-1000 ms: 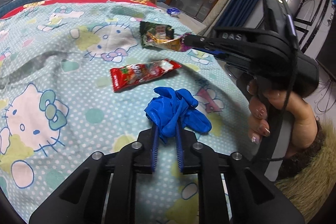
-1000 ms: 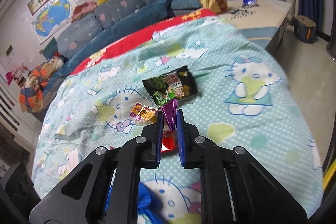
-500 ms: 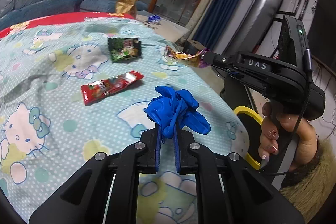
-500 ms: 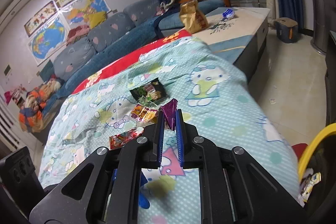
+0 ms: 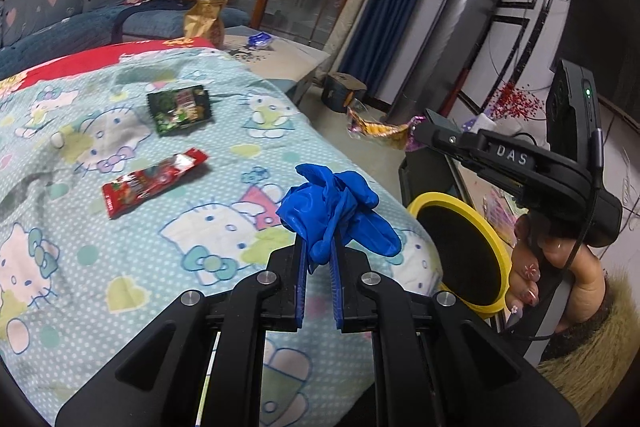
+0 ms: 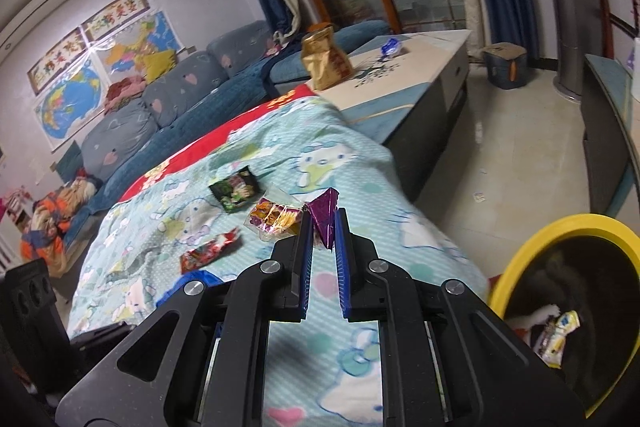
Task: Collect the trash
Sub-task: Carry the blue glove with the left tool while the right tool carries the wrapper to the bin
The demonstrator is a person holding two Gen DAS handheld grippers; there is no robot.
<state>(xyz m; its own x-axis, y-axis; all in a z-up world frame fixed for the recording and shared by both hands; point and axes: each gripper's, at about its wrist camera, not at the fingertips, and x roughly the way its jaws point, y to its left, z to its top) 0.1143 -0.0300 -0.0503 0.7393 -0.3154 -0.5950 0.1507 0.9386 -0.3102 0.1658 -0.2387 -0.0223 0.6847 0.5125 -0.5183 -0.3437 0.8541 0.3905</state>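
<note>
While pinched, blue glove (image 5: 336, 203) bulges beyond left gripper (image 5: 320, 255) tips

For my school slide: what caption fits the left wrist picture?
Left gripper carries a blue glove toward the yellow-rimmed bin.

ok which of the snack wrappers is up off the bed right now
The purple-and-yellow wrapper, pinched in the right gripper. The red wrapper and the dark green packet lie flat on the blanket.

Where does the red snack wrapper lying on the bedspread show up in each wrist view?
Left wrist: red snack wrapper lies left of centre, on the bedspread.
Right wrist: it lies lower left of centre, left of the claw tips.
Shared landmark: the yellow-rimmed bin beside the bed.
</note>
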